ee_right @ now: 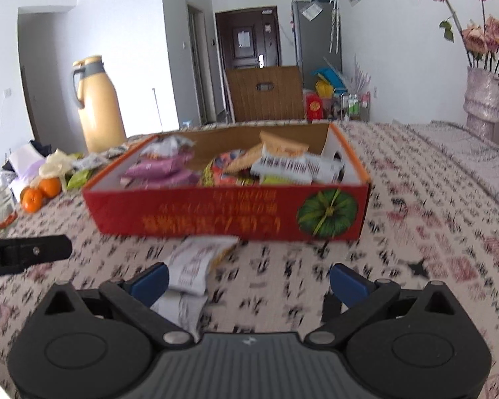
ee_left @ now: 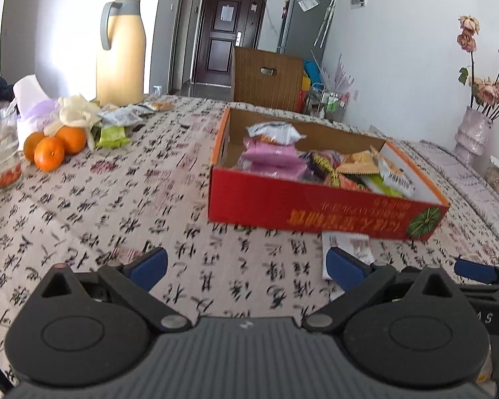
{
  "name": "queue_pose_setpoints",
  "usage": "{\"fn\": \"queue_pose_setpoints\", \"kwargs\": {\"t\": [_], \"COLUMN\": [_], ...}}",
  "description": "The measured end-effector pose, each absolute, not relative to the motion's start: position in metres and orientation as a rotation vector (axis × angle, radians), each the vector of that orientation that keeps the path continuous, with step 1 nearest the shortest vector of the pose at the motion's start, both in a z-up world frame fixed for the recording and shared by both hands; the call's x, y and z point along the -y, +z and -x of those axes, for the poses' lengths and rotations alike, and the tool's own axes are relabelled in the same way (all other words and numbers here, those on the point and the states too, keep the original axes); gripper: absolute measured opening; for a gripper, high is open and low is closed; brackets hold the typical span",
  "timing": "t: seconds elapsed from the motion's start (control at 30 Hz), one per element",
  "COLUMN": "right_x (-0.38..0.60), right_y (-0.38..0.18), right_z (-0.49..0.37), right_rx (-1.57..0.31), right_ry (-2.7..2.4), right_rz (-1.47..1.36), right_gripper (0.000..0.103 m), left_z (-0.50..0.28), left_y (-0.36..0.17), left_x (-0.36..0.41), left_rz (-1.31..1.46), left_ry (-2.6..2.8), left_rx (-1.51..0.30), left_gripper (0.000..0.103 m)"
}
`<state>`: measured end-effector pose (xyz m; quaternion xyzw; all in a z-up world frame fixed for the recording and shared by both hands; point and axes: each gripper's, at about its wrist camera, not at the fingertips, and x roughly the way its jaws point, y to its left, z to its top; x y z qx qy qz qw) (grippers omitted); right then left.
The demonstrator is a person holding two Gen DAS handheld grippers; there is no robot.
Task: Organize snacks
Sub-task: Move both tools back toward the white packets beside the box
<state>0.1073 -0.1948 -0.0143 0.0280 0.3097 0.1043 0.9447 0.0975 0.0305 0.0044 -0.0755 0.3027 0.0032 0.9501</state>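
Table (ee_left: 116, 199): calligraphy-print cloth.
Red box (ee_right: 216, 212): mid-table, full of snack packets.
Thermos (ee_left: 121, 50): far left, behind oranges (ee_left: 55, 148).
White packet (ee_right: 196, 266): loose, just before the box.
Left gripper (ee_left: 246, 266): fingers wide, empty.
Right gripper (ee_right: 249, 282): fingers wide, empty, left fingertip beside the white packet.

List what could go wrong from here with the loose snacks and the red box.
The white packet lies against the red box wall; the open right claw may shove it underneath. The box is heaped on its right side, so additions could spill. Reaching the far snack pile risks rolling the oranges.
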Motion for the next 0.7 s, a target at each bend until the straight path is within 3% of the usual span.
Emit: {"fn": "queue_pose_setpoints", "kwargs": {"t": [0.37,0.53,0.7], "right_x": [0.157,0.147,0.143], "right_y": [-0.033,-0.039,-0.041], "right_z": [-0.099,-0.102,-0.101], "right_rx": [-0.694,-0.720,-0.702], "right_ry": [0.269,0.262,0.257], "right_rz": [0.010,0.039,0.057], "right_gripper": [0.103,0.083,0.082], "left_z": [-0.089,-0.088,-0.088], "left_y": [-0.008,-0.012,-0.016], "left_x": [-0.041,-0.047,-0.049], "left_rz": [0.151,0.168,0.175], "left_ry": [-0.008,-0.004,-0.009], "left_rx": [-0.644,-0.656,-0.669], "left_gripper": [0.103,0.103,0.103]}}
